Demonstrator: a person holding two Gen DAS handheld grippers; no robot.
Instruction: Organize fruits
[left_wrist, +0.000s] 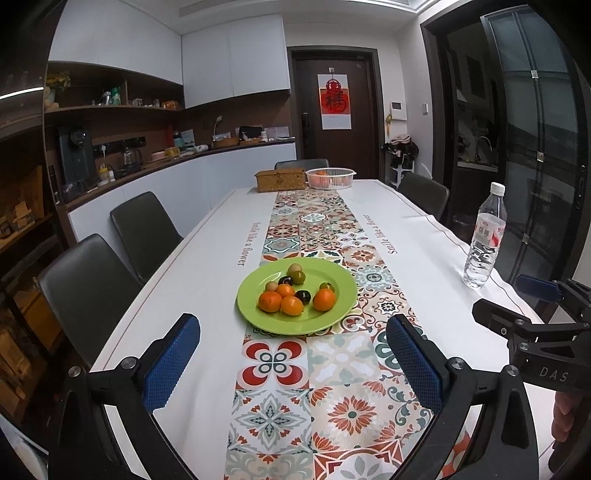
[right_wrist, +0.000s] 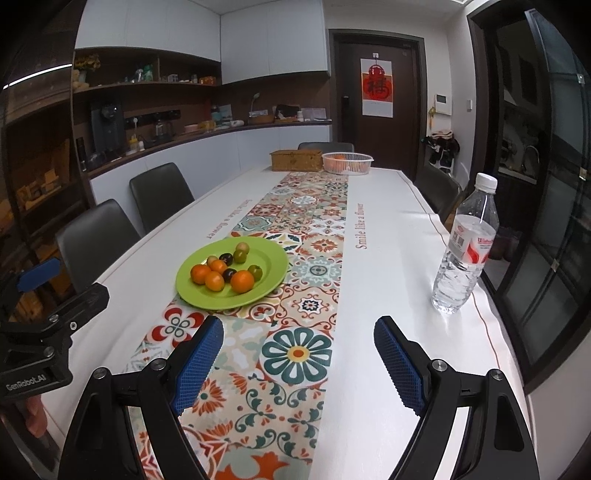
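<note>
Fruits (left_wrist: 295, 291) lie together on the green plate (left_wrist: 332, 269), and both of your grippers hang empty above the near table.

Left view: your left gripper (left_wrist: 291, 365) has its jaws wide, nothing between them; a white basket (left_wrist: 330, 178) at the far end holds something orange. Right view: your right gripper (right_wrist: 299, 363) is also wide and empty, and only here the bottle (right_wrist: 463, 254) stands close. This scene fits either fruits waiting for sorting or fruits already gathered, so I cannot judge the step.
</note>
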